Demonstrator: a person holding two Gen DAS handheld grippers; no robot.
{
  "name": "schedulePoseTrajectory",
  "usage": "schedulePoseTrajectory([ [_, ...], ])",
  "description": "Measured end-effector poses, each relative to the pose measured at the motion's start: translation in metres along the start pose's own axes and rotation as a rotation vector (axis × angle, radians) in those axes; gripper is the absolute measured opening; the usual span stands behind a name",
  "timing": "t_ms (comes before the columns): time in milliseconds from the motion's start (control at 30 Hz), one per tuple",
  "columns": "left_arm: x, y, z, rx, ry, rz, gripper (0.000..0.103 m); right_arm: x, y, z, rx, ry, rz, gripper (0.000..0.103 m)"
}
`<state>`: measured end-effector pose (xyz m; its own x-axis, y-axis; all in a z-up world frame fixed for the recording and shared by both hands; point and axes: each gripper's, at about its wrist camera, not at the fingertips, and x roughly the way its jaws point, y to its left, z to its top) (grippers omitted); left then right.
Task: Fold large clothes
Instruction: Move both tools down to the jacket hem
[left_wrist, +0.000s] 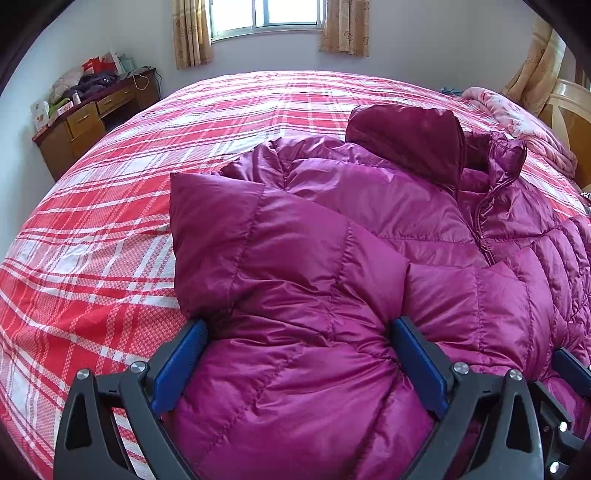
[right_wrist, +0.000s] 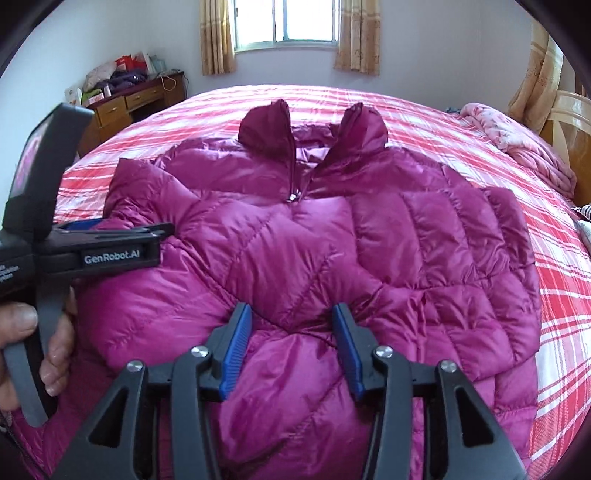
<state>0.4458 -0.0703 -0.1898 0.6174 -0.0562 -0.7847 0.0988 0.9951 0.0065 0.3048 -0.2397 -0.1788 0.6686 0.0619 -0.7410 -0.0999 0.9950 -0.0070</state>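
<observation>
A magenta quilted down jacket (right_wrist: 332, 240) lies front-up on the bed, hood toward the window, zipper closed. It also fills the left wrist view (left_wrist: 351, 240), where a sleeve (left_wrist: 258, 240) is folded over the body. My left gripper (left_wrist: 299, 328) is open wide, its blue fingers (left_wrist: 184, 362) straddling puffy jacket fabric at the near hem. My right gripper (right_wrist: 291, 314) is partly open with a bulge of jacket fabric between its fingers (right_wrist: 236, 350). The left gripper's body (right_wrist: 103, 251) shows at the left of the right wrist view, held by a hand.
The bed has a red and white plaid sheet (left_wrist: 92, 240). A wooden desk (left_wrist: 85, 122) piled with items stands at the far left wall. A pink floral quilt (left_wrist: 517, 122) lies at the bed's right by the headboard. A curtained window (right_wrist: 306, 22) is at the back.
</observation>
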Motion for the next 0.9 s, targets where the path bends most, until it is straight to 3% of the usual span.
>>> schedulePoseTrajectory([
  [600, -0.005, -0.001, -0.004, 0.012, 0.002, 0.015, 0.1, 0.001, 0.008, -0.003, -0.059, 0.018, -0.043, 0.05],
  [900, -0.033, 0.006, -0.008, 0.056, -0.03, 0.007, 0.1, 0.001, 0.011, -0.004, -0.096, 0.024, -0.048, 0.05],
])
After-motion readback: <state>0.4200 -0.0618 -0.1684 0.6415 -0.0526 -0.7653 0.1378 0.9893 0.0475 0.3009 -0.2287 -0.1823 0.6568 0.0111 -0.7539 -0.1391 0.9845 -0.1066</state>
